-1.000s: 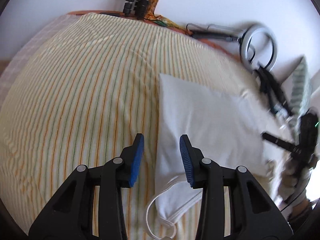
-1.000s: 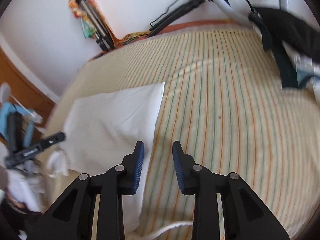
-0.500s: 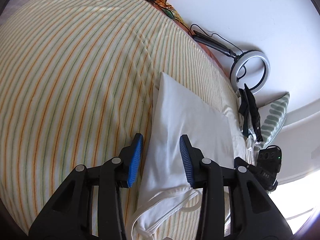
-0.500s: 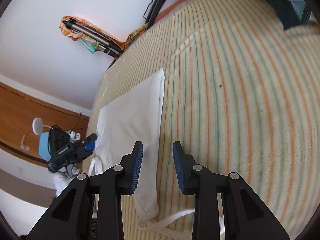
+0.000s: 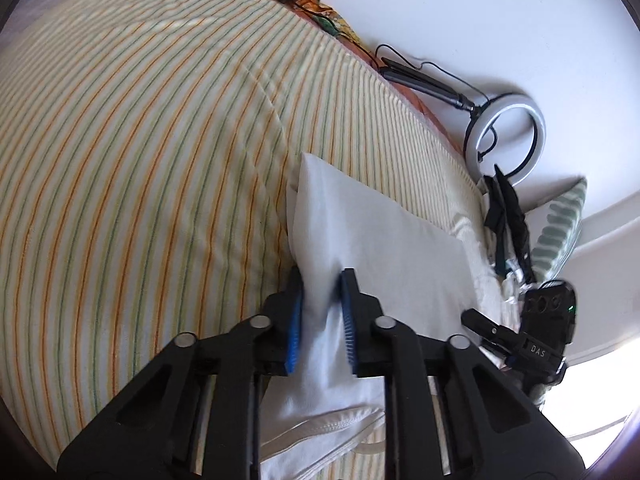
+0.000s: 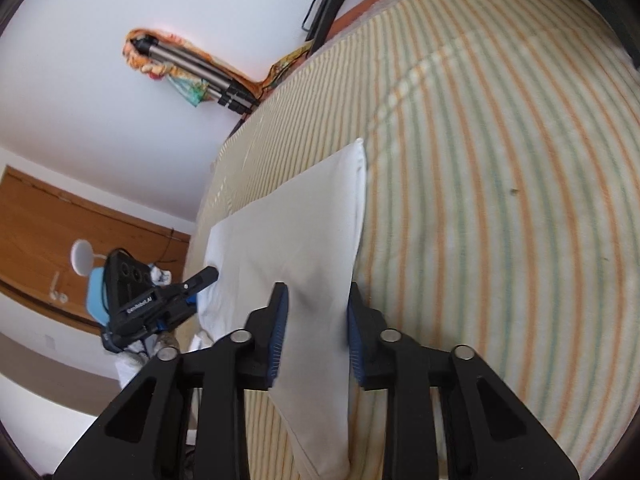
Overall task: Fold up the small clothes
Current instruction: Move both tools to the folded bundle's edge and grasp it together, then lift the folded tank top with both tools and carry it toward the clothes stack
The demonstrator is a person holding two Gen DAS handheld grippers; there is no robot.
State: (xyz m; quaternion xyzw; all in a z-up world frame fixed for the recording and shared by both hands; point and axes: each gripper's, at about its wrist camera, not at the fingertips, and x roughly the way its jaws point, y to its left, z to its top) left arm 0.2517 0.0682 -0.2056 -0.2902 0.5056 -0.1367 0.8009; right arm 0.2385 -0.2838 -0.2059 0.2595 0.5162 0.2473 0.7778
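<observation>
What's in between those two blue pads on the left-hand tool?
White garment fabric. In the left wrist view, the left gripper straddles the garment's edge, cloth filling the gap between its blue pads, on the striped sheet.

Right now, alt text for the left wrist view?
The left gripper has its blue-padded fingers on either side of the edge of a folded white garment lying on a striped bedsheet. Beyond the garment, a ring light leans on the white wall, and the other gripper shows at the right.
</observation>
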